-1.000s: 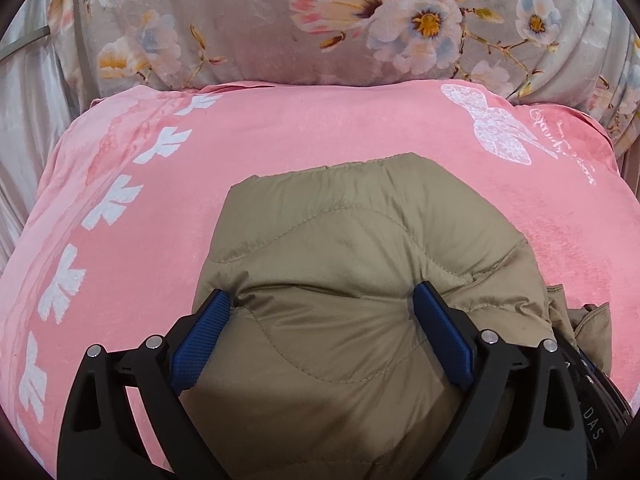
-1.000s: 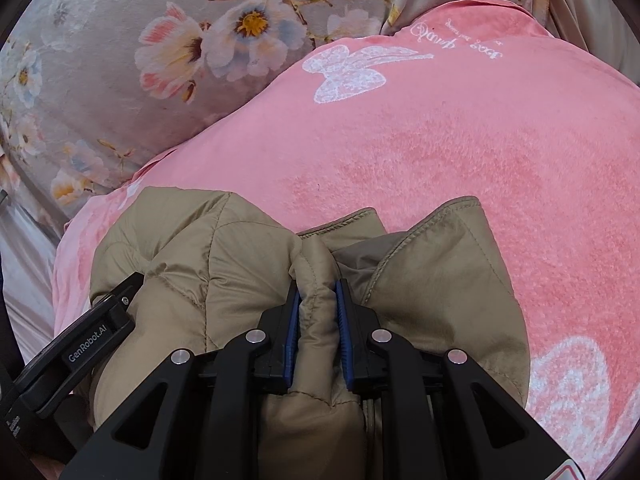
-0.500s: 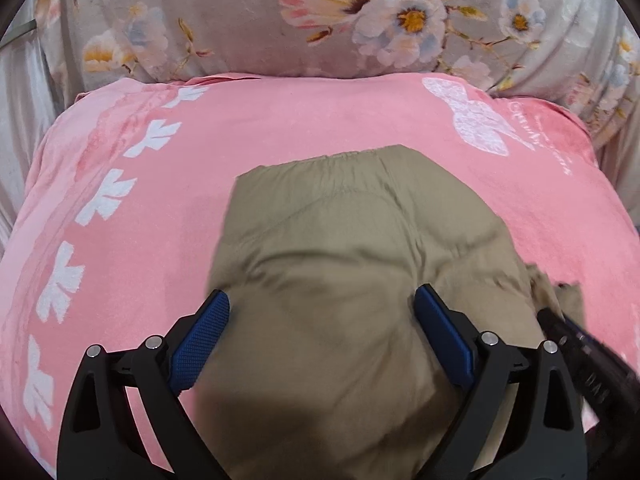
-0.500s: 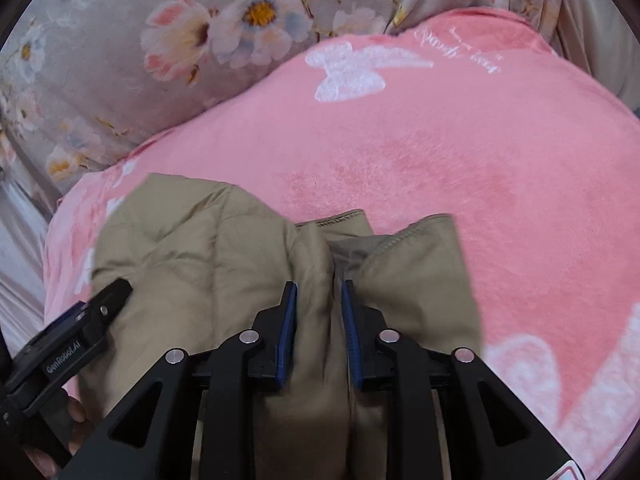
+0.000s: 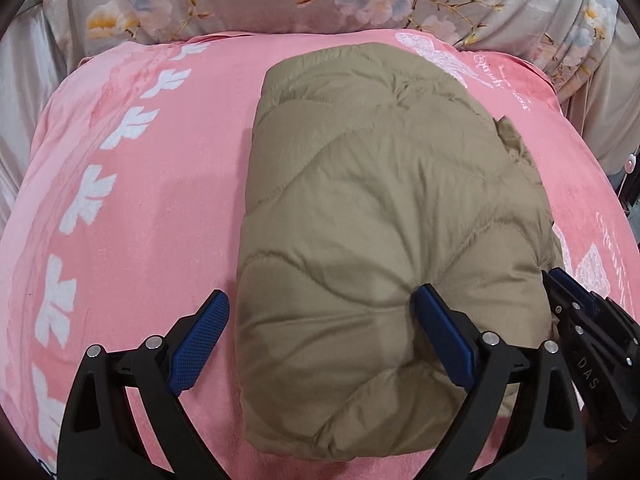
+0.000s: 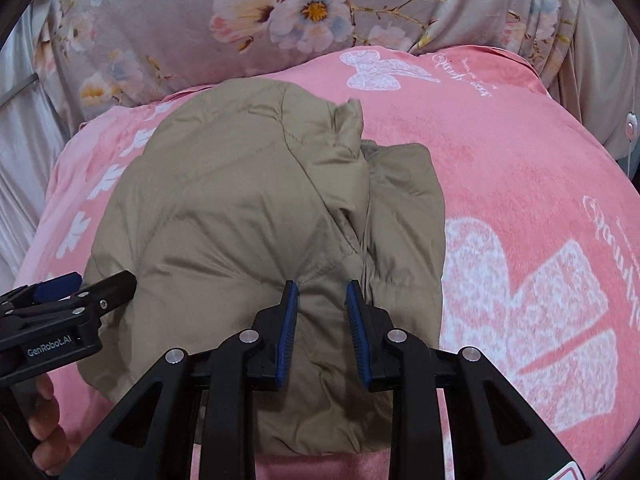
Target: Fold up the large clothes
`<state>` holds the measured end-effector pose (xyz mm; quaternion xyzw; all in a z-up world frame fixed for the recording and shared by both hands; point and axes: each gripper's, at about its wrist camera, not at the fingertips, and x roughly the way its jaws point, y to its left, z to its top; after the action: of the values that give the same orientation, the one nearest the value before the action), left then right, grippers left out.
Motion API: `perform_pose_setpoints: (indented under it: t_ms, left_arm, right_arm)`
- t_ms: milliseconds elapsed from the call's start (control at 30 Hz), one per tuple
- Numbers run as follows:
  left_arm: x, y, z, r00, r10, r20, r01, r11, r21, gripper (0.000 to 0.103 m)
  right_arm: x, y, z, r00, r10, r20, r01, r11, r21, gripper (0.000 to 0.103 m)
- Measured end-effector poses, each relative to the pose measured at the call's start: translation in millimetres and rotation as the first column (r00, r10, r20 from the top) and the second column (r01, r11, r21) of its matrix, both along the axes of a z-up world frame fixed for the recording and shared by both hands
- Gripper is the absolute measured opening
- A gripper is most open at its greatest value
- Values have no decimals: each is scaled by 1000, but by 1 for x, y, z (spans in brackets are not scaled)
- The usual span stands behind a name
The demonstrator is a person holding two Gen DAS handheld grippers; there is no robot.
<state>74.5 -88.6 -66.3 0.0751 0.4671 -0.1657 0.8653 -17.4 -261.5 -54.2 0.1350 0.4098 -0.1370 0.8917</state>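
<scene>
With the jacket (image 5: 384,216) folded on the blanket (image 5: 168,200), we let the right gripper (image 6: 322,308) unpinch its near edge while the spread left gripper (image 5: 320,320), straddling that edge, presses it flat.

Pink blanket (image 5: 168,200) with white leaf and butterfly prints covers the bed. Folded khaki quilted jacket (image 5: 372,216) lies on it. Floral grey bedding (image 6: 160,24) behind.

The jacket (image 5: 384,216) is plain tan with stitched wavy lines. The blanket (image 5: 168,216) under it is pink, with white leaf shapes along its left edge, white butterflies and white writing near its far right corner. The sheet (image 6: 208,20) behind is grey with pink, white and yellow flowers. The gripper pads (image 6: 289,332) are blue on black arms.
</scene>
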Motion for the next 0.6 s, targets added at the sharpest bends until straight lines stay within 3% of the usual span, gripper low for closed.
perform_pose_setpoints:
  t_ms: [600]
  left_arm:
    - [3,-7,-24,999,14,30,-15,1000,23,98]
  right_arm:
    - [5,-1,-24,1000,-5,8,5,999,35,26]
